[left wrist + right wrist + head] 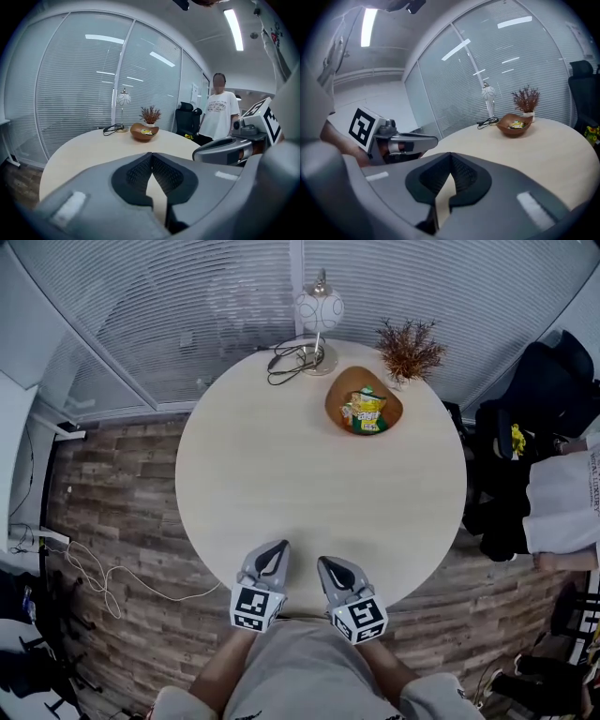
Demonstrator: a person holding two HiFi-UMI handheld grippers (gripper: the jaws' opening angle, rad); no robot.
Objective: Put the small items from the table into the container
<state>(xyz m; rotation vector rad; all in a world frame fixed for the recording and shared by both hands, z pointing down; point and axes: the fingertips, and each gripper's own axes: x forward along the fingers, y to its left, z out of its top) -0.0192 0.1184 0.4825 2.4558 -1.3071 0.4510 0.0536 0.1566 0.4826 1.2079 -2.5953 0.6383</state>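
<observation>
A brown bowl [339, 410] stands at the far right of the round table [281, 474] and holds yellow-green snack packets [365, 412]. It also shows in the left gripper view as the bowl [140, 135] and in the right gripper view as the bowl [510, 130]. No loose small item lies on the tabletop. My left gripper [278, 547] and right gripper [325, 564] hover side by side over the table's near edge. Both are shut with nothing between the jaws. The jaws of the left gripper [151, 157] meet at their tips, and so do those of the right gripper [451, 157].
A white globe lamp [320, 310] with a black cable [286, 362] and a dried plant [409, 351] stand at the table's far edge. A person in a white T-shirt [219, 112] and a black chair [525, 399] are to the right. Blinds line the glass wall behind.
</observation>
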